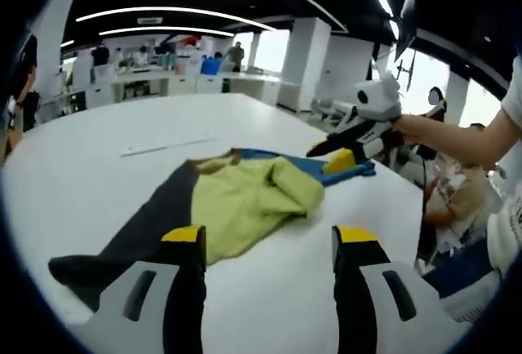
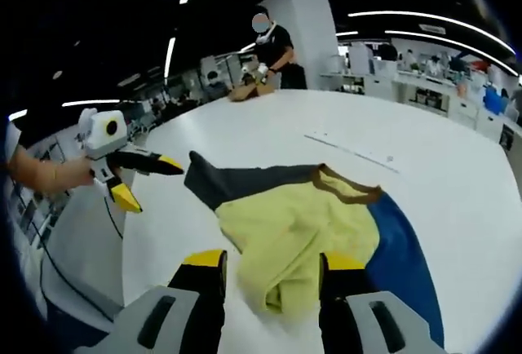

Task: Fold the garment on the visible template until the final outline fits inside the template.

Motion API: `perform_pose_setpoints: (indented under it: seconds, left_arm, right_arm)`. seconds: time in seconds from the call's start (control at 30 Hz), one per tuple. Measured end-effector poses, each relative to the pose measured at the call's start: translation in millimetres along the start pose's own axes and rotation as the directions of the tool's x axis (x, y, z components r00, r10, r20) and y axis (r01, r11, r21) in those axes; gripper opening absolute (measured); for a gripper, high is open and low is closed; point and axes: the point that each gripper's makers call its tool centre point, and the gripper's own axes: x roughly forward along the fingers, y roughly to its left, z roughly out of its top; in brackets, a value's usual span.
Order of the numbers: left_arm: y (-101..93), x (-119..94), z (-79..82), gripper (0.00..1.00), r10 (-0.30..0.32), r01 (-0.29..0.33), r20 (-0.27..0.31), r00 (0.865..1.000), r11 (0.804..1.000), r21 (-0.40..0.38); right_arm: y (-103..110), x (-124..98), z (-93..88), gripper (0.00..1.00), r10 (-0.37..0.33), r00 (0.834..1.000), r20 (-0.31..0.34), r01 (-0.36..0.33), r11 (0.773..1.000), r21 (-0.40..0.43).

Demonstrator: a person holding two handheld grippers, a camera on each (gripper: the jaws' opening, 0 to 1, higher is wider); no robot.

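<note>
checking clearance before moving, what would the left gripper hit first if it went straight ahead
Most likely the yellow garment, bunched on the white table just beyond the open left gripper; depth is hard to judge.

left claw [image 1: 268, 244]: jaws apart, empty | right claw [image 2: 272, 267]: jaws apart, empty

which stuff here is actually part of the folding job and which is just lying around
Part of the job:
garment
left gripper
right gripper

Just lying about:
thin strip on the table
brown items by the standing person
blue bin on the far counter
</note>
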Motion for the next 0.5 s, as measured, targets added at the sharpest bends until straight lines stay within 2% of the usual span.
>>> perform_pose_setpoints:
  seconds: [0.2, 0.37, 0.5]
  left_arm:
    - [-1.9, 14.7, -0.7, 0.55, -0.015, 0.015, -0.017, 1.000, 1.000, 0.005]
    - [-1.6, 27.2, 3.3, 0.51, -0.032, 0.032, 0.005, 0.999, 0.997, -0.071]
    - [2.4, 36.9, 5.7, 0.47, -0.022, 0.022, 0.005, 1.000, 0.997, -0.075]
  right_arm:
    - [11.3, -9.8, -17.2, 0.40, 0.007, 1.000, -0.028, -0.008, 0.999, -0.034]
    - [15.9, -13.8, -31.1, 0.37, 0.003, 0.999, -0.051, -0.006, 0.999, -0.054]
    - [18.6, -14.1, -38.9, 0.33, 0.002, 0.998, -0.057, -0.005, 0.998, -0.059]
